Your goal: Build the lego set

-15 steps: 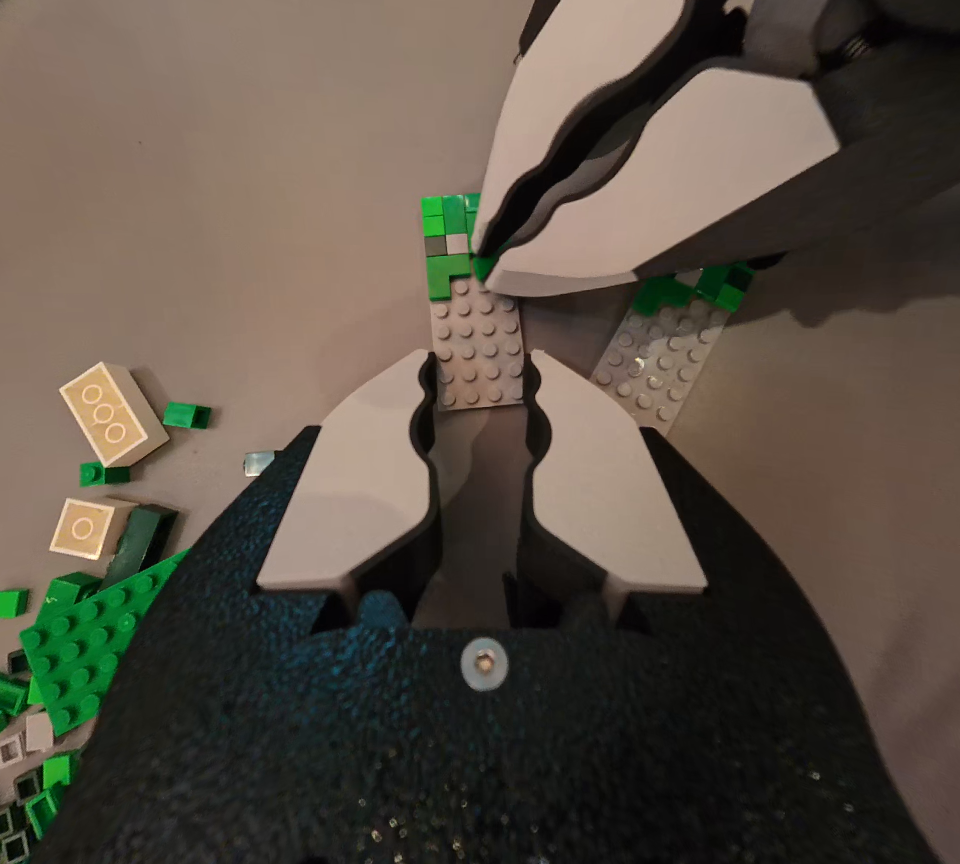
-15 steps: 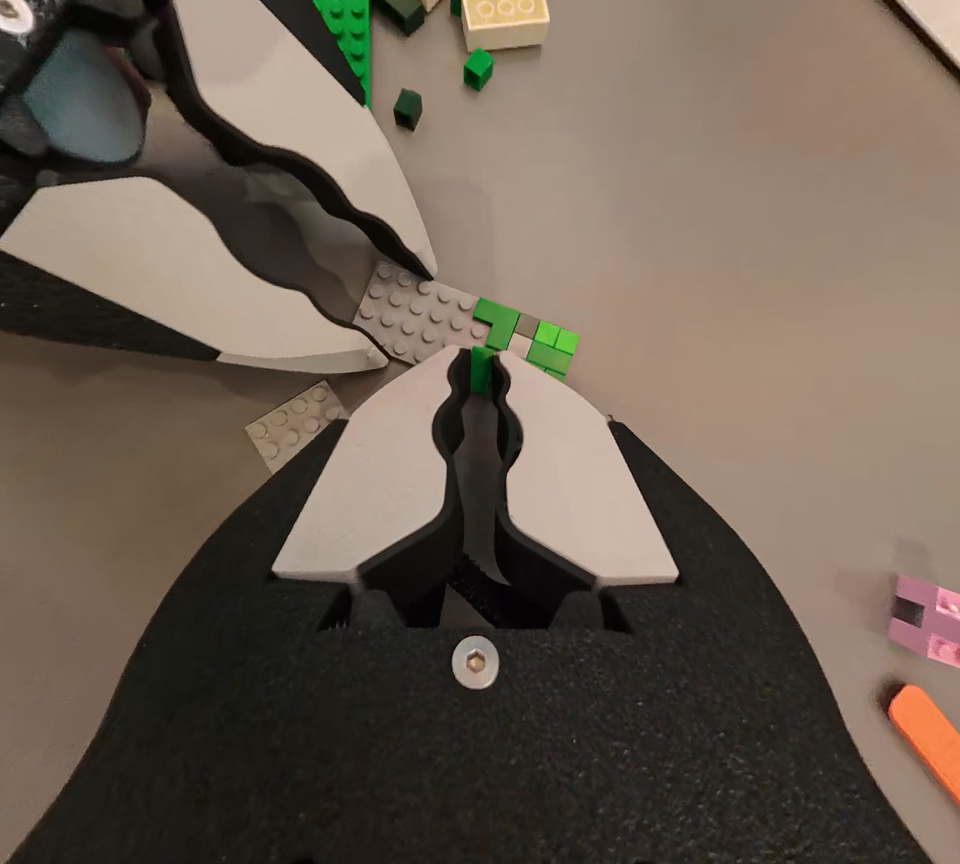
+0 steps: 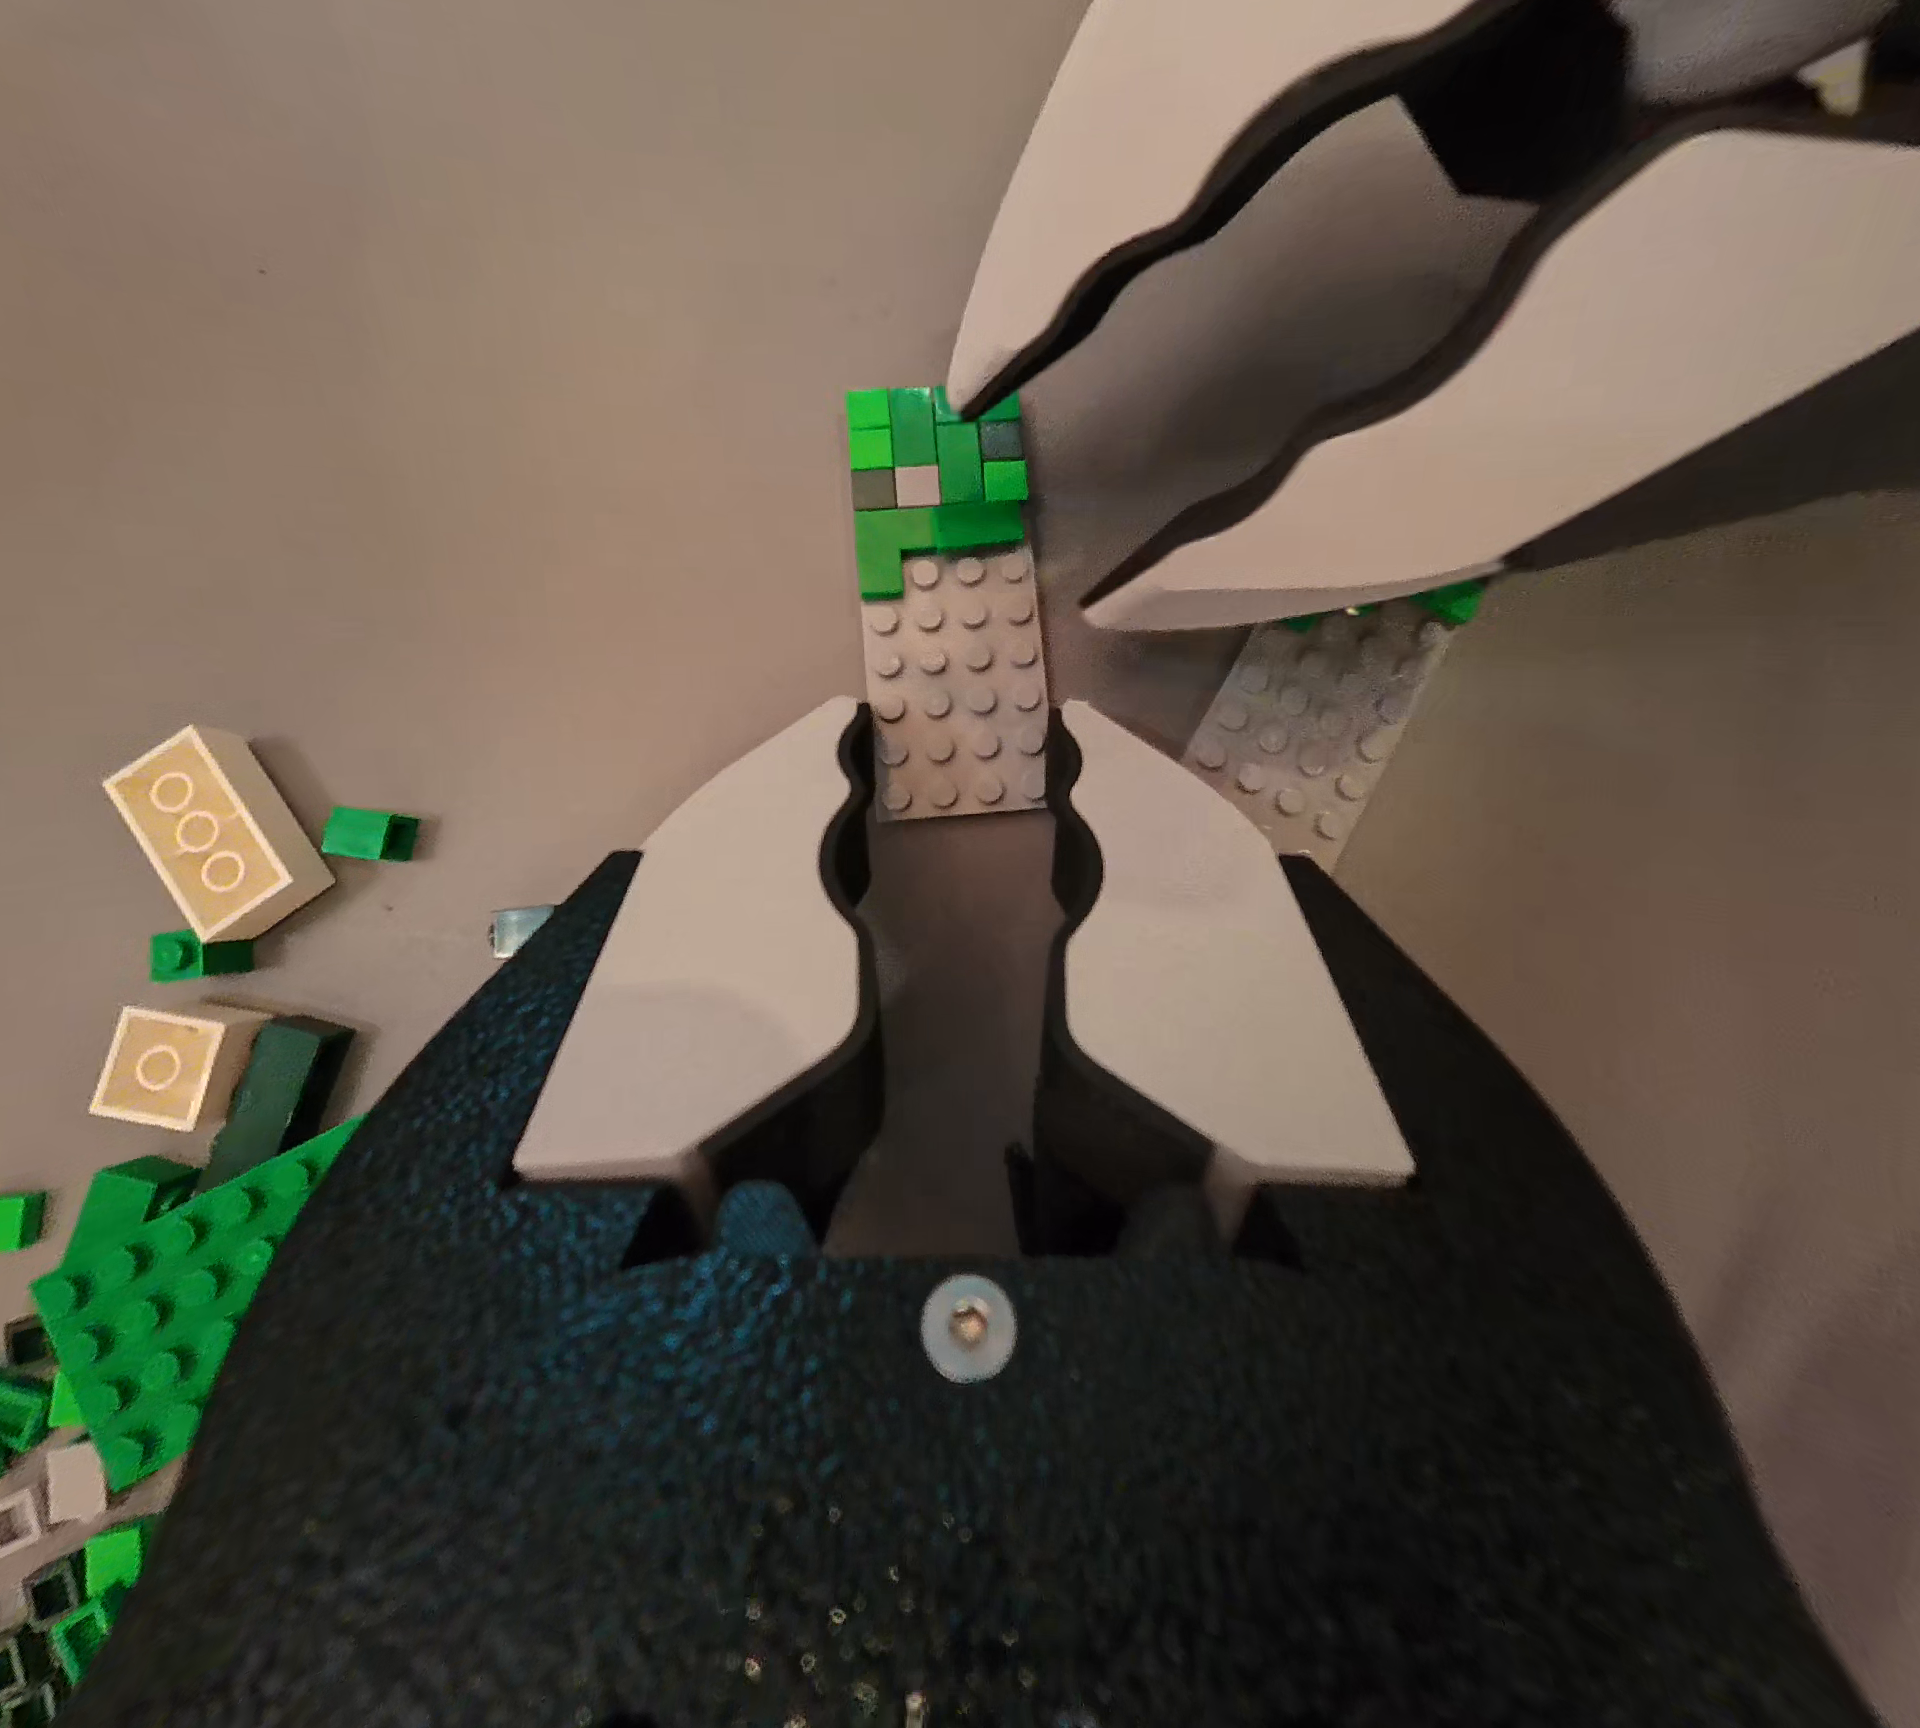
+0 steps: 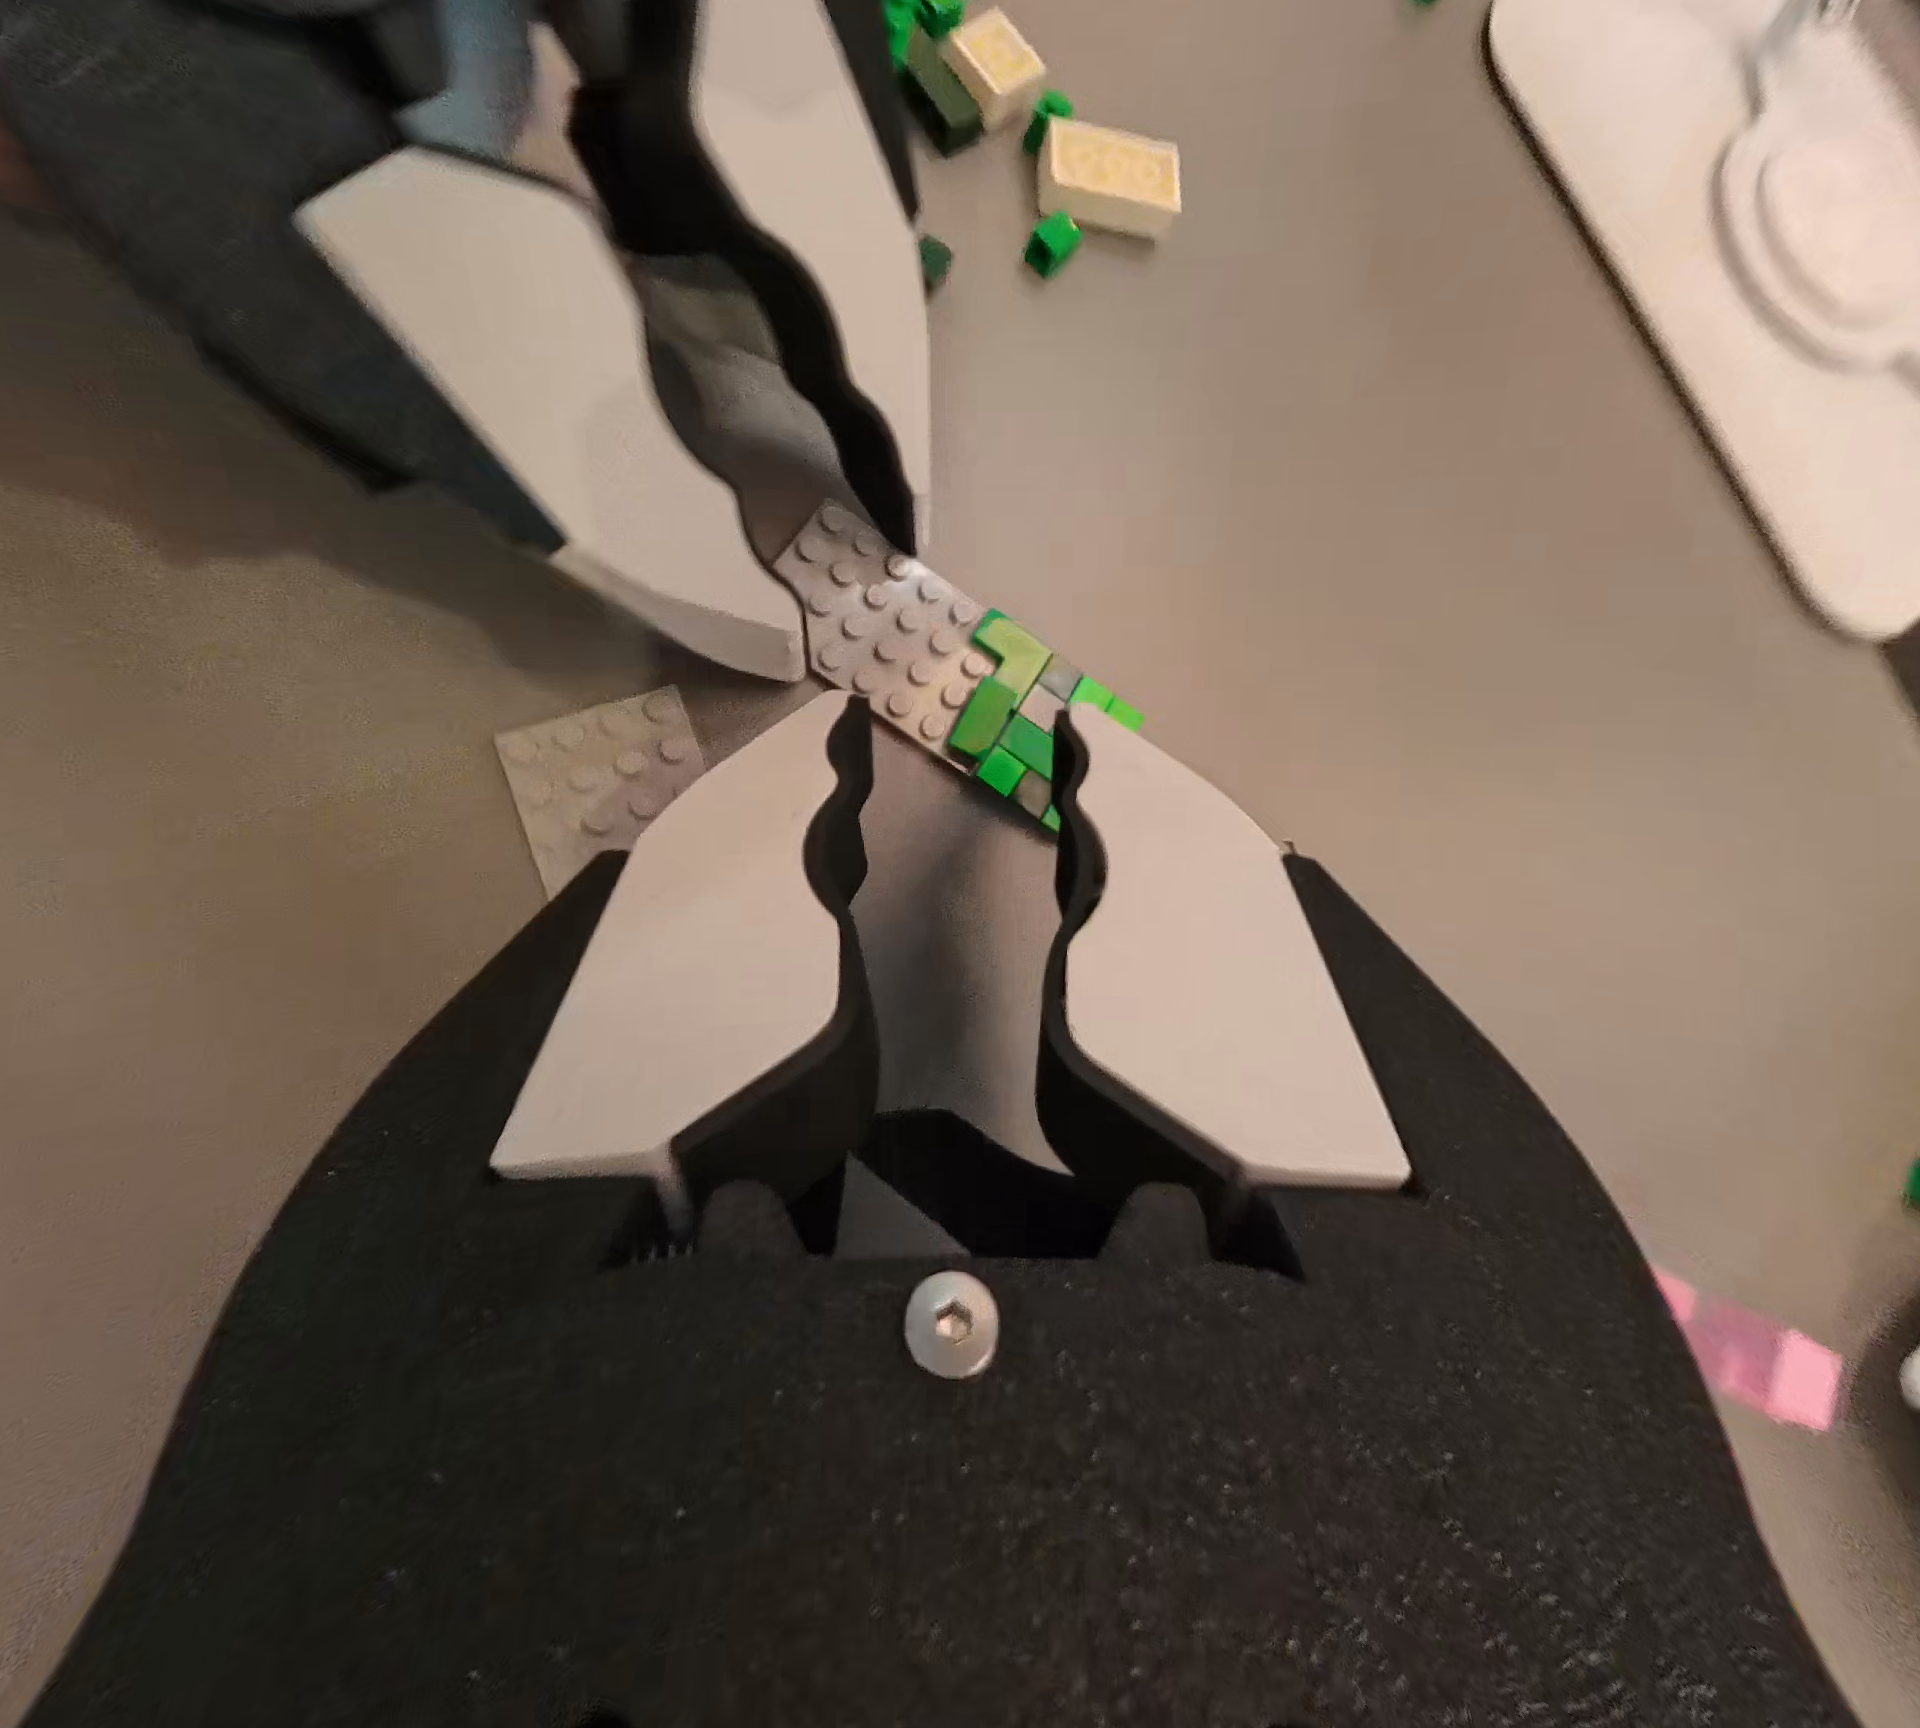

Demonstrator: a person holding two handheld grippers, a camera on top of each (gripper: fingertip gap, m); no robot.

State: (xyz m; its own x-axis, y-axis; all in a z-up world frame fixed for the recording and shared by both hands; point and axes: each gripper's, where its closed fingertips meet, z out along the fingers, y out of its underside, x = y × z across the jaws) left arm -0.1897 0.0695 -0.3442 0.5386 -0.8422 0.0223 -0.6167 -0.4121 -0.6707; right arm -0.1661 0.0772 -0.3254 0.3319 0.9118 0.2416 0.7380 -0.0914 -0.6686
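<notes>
A grey studded plate [image 3: 956, 691] lies on the grey table, its far end covered with green and grey tiles [image 3: 935, 473]. My left gripper [image 3: 961, 733] is shut on the plate's near end, one finger on each long side. My right gripper [image 3: 1027, 506] is open and empty, coming in from the upper right, with one fingertip touching the far corner of the tiles. In the right wrist view the plate [image 4: 883, 629] runs diagonally. Its tiled end [image 4: 1008, 712] sits between my right gripper's [image 4: 956, 722] open fingers, and the left gripper [image 4: 857, 587] holds the other end.
A second grey plate [image 3: 1309, 743] lies just right of the first, partly under the right gripper. Tan bricks [image 3: 208, 831], a big green plate [image 3: 156, 1294] and several small green pieces lie at the left. A white tray [image 4: 1662, 224] and a pink piece [image 4: 1756, 1366] sit to the right. Left and right tips are no more than a few centimetres apart. It is some 15 cm from my right tips to the pink piece [image 4: 1756, 1366].
My right gripper was shut on a small green tile at the tiled end; now it has opened and the tile sits on the plate. The left gripper stays on the plate.
</notes>
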